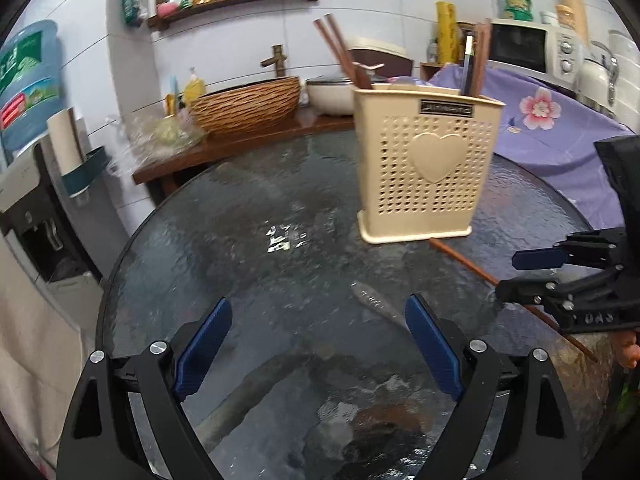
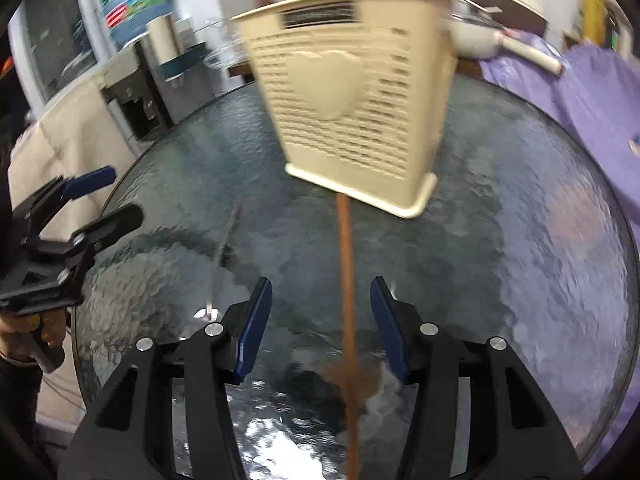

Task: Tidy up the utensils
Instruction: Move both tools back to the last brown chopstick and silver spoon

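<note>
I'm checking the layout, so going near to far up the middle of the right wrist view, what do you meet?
Right gripper, open → wooden chopstick lying on the glass table → cream utensil holder, standing upright.

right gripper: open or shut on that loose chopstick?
Open. Right gripper has its blue pads spread wide, and the chopstick lies on the glass table between them, untouched.
</note>
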A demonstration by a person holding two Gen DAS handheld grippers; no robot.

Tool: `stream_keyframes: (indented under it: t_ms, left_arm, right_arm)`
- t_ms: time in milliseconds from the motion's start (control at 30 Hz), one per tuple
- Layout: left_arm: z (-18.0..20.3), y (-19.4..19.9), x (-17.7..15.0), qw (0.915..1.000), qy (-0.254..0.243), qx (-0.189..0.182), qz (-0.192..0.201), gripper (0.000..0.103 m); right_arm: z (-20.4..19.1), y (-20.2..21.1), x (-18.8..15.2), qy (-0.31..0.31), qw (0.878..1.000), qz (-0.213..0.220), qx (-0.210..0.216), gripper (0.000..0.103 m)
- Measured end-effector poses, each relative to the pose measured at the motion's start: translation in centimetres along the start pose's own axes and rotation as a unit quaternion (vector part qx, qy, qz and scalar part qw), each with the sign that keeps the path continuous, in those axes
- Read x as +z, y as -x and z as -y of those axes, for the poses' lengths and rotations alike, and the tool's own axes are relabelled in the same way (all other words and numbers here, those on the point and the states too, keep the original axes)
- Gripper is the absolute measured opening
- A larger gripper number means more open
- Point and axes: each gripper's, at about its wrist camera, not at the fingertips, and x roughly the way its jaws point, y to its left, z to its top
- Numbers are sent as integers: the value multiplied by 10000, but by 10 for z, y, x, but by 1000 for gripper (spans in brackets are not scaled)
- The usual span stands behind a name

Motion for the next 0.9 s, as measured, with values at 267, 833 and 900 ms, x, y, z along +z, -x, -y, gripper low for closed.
stream_keyframes:
  t_ms: [267, 833, 900]
  left_arm:
    - [15, -18, -2, 9974, -540, 24, -482, 54]
    - [40, -63, 14, 9908, -299, -630, -1162, 23]
    - [45, -64, 15, 9904, -342, -605, -1192, 24]
  right_arm:
    - [-6, 4, -5, -132, 9997, 75, 183, 52]
    - [22, 21, -24, -357, 9993, 47, -94, 53]
    - [21, 15, -21, -312, 9994, -44, -130, 53]
